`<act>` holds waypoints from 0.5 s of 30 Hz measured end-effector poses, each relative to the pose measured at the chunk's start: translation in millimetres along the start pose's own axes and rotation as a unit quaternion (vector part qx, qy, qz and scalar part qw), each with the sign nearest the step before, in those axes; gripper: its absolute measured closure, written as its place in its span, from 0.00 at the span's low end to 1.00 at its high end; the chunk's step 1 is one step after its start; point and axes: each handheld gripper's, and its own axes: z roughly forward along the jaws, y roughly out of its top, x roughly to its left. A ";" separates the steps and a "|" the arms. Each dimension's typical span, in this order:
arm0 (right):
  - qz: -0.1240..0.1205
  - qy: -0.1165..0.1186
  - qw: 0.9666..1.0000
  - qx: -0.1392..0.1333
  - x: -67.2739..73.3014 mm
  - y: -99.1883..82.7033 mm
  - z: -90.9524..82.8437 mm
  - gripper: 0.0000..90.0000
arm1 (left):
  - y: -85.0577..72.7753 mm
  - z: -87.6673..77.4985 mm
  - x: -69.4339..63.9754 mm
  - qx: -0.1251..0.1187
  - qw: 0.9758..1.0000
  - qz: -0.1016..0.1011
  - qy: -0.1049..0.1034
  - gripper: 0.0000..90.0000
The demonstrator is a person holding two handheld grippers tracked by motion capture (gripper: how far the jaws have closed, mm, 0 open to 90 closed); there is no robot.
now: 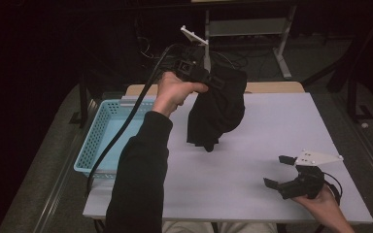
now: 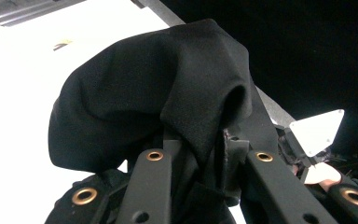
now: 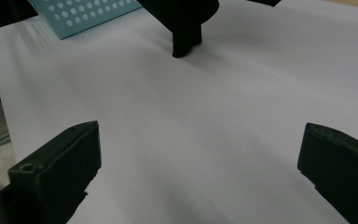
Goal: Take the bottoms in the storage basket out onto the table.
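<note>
A black cloth (image 1: 218, 109) hangs in the air over the back middle of the white table (image 1: 262, 131), its lowest tip just above the surface. My left gripper (image 1: 212, 80) is raised and shut on the cloth's top. In the left gripper view the cloth (image 2: 168, 88) bunches over and between the jaws of the left gripper (image 2: 205, 156). My right gripper (image 1: 276, 170) rests low near the table's front right, open and holding nothing. In the right gripper view the right gripper (image 3: 200, 144) has its jaws spread wide, and the cloth's tip (image 3: 186, 28) dangles far ahead.
A light blue perforated basket (image 1: 102, 133) stands at the table's left edge; its corner (image 3: 84, 11) shows in the right gripper view. A metal stand (image 1: 281, 43) is behind the table. The right hand (image 2: 321, 173) appears beyond the cloth in the left gripper view.
</note>
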 end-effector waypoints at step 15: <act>-0.004 0.000 1.000 0.002 0.3 -0.3 0.7 0.00 | -22.7 29.5 16.4 0.011 1.000 -0.001 -0.004 0.87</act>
